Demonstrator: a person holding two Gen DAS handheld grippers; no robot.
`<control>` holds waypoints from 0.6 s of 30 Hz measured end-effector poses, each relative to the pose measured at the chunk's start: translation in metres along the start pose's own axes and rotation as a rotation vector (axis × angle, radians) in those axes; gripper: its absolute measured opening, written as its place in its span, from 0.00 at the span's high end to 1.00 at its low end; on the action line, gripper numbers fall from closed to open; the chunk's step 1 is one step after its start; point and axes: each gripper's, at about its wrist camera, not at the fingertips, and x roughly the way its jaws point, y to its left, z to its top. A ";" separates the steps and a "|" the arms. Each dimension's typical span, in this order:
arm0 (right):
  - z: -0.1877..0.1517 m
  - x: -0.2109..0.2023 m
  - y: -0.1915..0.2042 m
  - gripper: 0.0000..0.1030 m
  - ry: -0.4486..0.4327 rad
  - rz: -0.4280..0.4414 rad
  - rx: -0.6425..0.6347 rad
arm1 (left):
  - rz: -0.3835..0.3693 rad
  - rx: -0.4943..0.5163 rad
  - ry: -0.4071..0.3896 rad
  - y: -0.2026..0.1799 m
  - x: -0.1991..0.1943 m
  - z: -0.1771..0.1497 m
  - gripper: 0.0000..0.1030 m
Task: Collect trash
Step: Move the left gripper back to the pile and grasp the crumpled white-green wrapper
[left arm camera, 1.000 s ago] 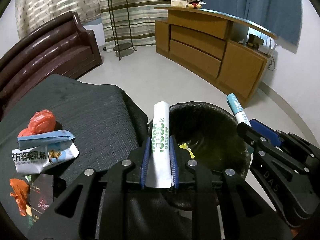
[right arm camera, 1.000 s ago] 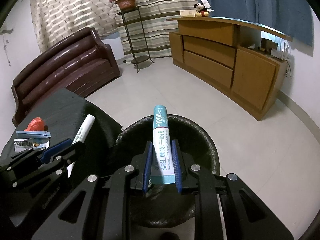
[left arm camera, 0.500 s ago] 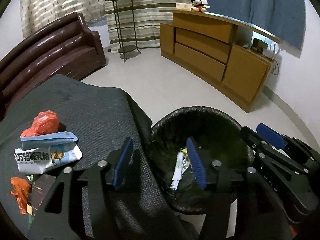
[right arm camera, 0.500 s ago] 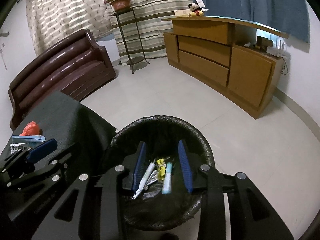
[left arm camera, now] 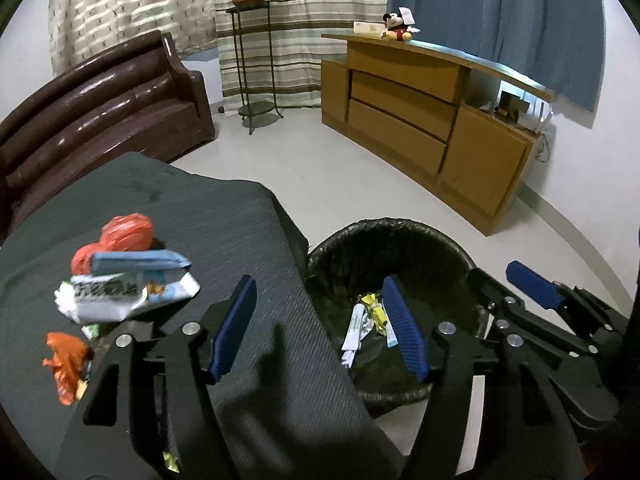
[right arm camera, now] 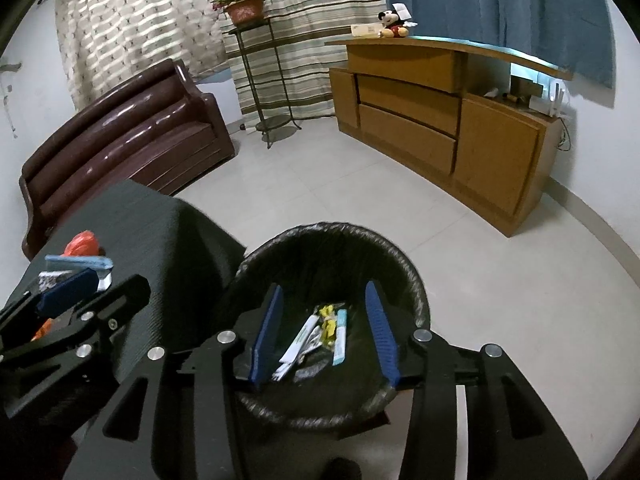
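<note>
Left wrist view: a tabletop (left arm camera: 120, 208) draped in dark cloth is recorded at left, with a black-lined trash bin (left arm camera: 400, 236) set on the floor just beside its edge. The left gripper (left arm camera: 320, 328) is held over the tabletop corner and the bin rim, its jaws opening, with nothing pinched between them. On the tabletop, uncollected trash is listed: a white and blue packet (left arm camera: 128, 292), an orange plastic bag (left arm camera: 120, 236) behind it, and an orange wrapper scrap (left arm camera: 64, 360) near the cloth's front edge.

Right wrist view: the right gripper (right arm camera: 324, 332) is held directly above the trash bin (right arm camera: 332, 236), jaws opening and empty. Inside the bin are noted a white stick sachet (right arm camera: 300, 340), a teal stick sachet (right arm camera: 340, 336) and a small yellow wrapper (right arm camera: 328, 320), lying close together on the bottom.
</note>
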 end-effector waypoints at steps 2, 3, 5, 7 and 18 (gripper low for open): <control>-0.006 -0.006 0.006 0.58 0.003 0.005 -0.012 | 0.000 -0.001 -0.003 0.005 -0.008 -0.006 0.38; -0.008 -0.008 0.008 0.57 0.006 0.007 -0.018 | 0.002 -0.001 -0.004 0.007 -0.012 -0.008 0.38; -0.014 -0.014 0.016 0.57 0.013 0.011 -0.037 | 0.005 -0.005 -0.007 0.013 -0.021 -0.014 0.38; -0.018 -0.018 0.022 0.57 0.019 0.019 -0.047 | 0.011 -0.008 -0.008 0.018 -0.028 -0.021 0.38; -0.049 -0.040 0.059 0.57 0.044 0.054 -0.114 | 0.079 -0.057 0.013 0.065 -0.066 -0.069 0.38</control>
